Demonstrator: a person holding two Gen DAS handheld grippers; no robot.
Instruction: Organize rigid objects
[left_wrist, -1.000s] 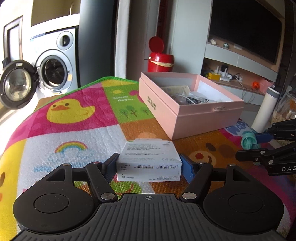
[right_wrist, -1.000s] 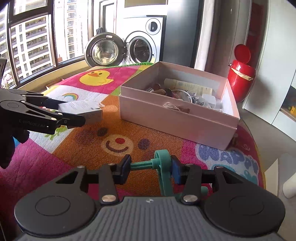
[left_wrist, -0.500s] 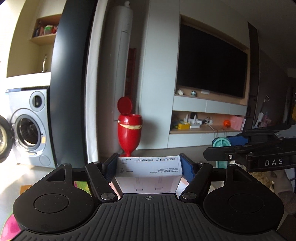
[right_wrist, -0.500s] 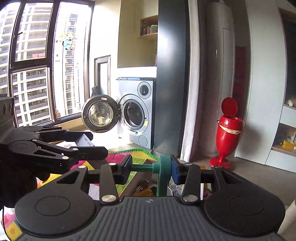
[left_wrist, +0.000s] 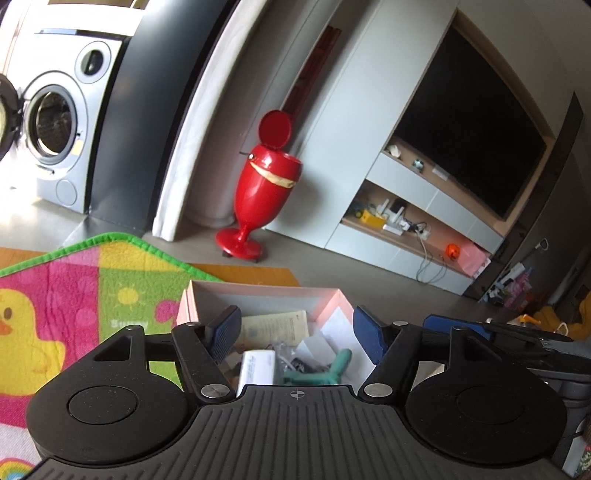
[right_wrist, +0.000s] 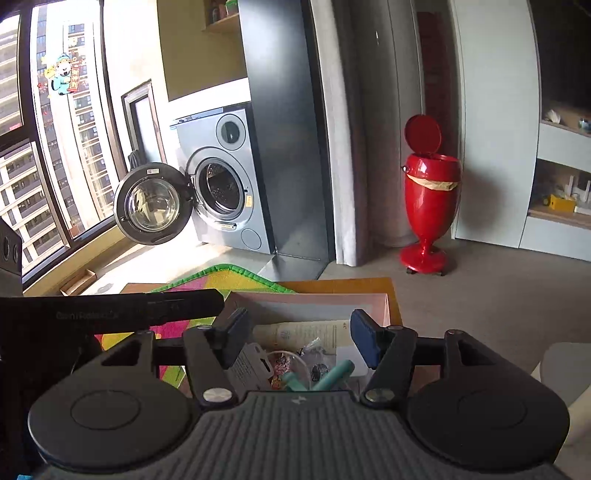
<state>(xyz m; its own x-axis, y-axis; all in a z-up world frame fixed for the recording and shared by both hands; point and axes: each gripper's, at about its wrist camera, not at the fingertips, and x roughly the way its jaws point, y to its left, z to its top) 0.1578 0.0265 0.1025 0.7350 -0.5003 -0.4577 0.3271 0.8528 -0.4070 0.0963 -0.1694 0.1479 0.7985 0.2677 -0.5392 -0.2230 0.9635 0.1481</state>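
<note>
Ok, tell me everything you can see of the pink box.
The pink box is an open, lidless rectangular carton, pale pink outside with a lighter inner wall, looking like stiff card. It sits flat on the colourful play mat, directly below both open grippers. Inside lie a printed leaflet, a small white box, a teal plastic piece, white paper and small wrapped bits. Its near wall is hidden behind the gripper bodies. Nothing grips it.

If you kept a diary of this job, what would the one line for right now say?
left gripper: open, empty | right gripper: open, empty | both over pink box | white carton and teal tool lying inside
</note>
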